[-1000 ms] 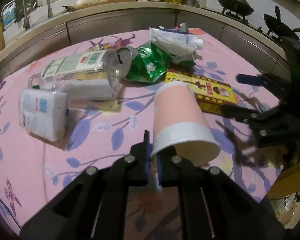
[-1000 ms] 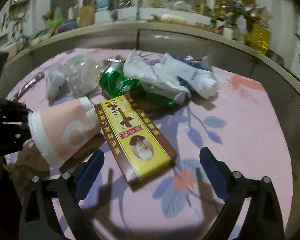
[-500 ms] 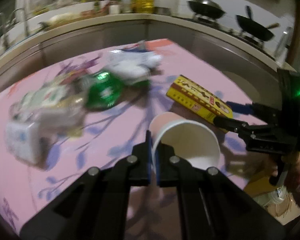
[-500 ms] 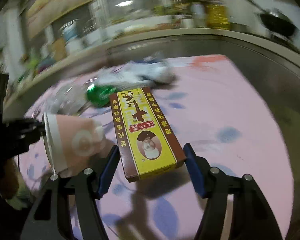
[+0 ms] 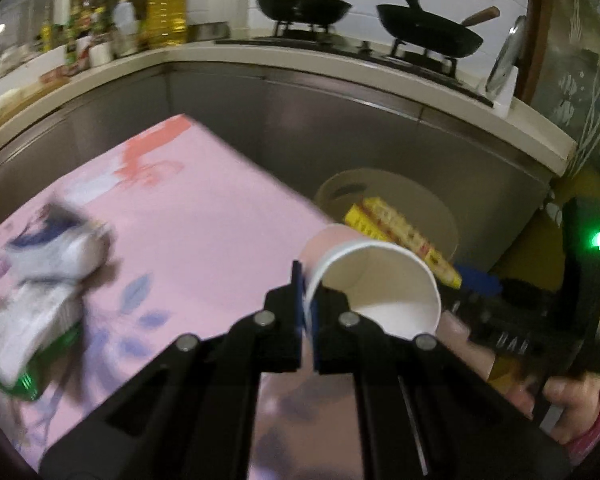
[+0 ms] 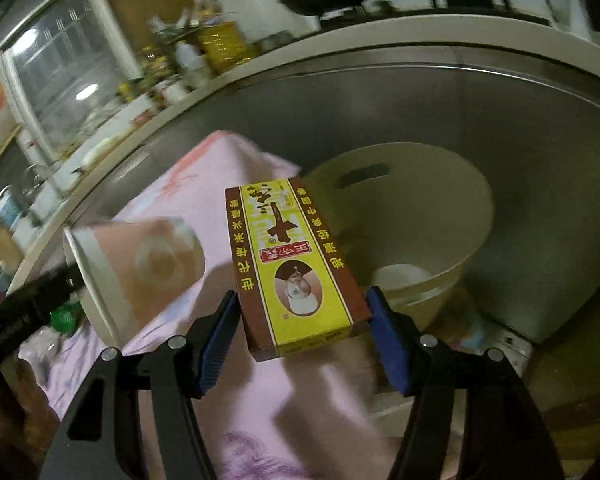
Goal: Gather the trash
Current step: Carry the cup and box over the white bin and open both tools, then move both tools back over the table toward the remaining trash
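My left gripper (image 5: 309,296) is shut on the rim of a pink and white paper cup (image 5: 374,280), held in the air near the table's corner. The cup (image 6: 140,268) also shows at the left of the right wrist view. My right gripper (image 6: 300,316) is shut on a yellow and brown carton (image 6: 292,264), its blue pads pressing both long sides. The carton (image 5: 396,232) hangs in front of a cream bin (image 6: 432,200) that stands on the floor beyond the table. The bin (image 5: 420,196) holds something white at its bottom.
The pink flowered tablecloth (image 5: 188,216) carries a white pouch (image 5: 48,280) and a green crumpled wrapper (image 5: 24,376) at the left, blurred. A steel counter front (image 5: 340,132) runs behind, with woks (image 5: 304,0) on the stove. A hand (image 5: 572,400) grips the right gripper's handle.
Both grippers swung right from the table toward the bin. The right gripper closed on the carton and lifted it off the table. The cup stayed in the left gripper.
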A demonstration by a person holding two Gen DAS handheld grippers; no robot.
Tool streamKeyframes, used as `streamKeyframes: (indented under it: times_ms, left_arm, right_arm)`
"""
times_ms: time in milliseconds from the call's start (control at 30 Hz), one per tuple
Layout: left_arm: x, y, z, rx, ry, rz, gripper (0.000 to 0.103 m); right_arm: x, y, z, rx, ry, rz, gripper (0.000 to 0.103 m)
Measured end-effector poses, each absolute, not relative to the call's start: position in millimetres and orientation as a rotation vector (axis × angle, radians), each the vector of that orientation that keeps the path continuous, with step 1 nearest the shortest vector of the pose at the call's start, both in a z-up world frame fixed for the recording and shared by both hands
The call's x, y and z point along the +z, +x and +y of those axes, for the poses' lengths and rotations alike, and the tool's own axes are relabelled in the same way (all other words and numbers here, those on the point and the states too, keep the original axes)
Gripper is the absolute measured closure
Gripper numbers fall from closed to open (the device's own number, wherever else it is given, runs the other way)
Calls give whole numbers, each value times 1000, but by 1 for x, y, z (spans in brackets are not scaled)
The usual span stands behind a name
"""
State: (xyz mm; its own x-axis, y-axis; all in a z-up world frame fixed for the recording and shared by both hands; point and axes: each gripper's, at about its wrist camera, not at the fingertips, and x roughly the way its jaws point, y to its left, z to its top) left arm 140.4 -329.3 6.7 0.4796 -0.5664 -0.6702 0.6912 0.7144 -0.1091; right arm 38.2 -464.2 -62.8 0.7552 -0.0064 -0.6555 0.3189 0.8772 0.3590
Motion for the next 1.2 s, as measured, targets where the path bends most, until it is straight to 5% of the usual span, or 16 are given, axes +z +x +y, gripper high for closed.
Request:
streamKeyframes:
  times_ms: [233, 500, 1000, 1200]
  left_arm:
    - [1, 177, -424, -832, 215, 838, 100]
    - [-19, 203, -447, -769, 216, 984, 74]
    - [3, 110, -221, -578, 164, 760, 73]
    - [-13, 81, -105, -415, 126, 762, 73]
  right_arm:
    - [-64, 56, -510, -270, 531, 699, 41]
    - [-65, 43, -526, -304, 561, 623, 31]
    - [-37, 24, -407, -97, 561, 529, 31]
    - [-30, 54, -324, 106, 465, 616, 45]
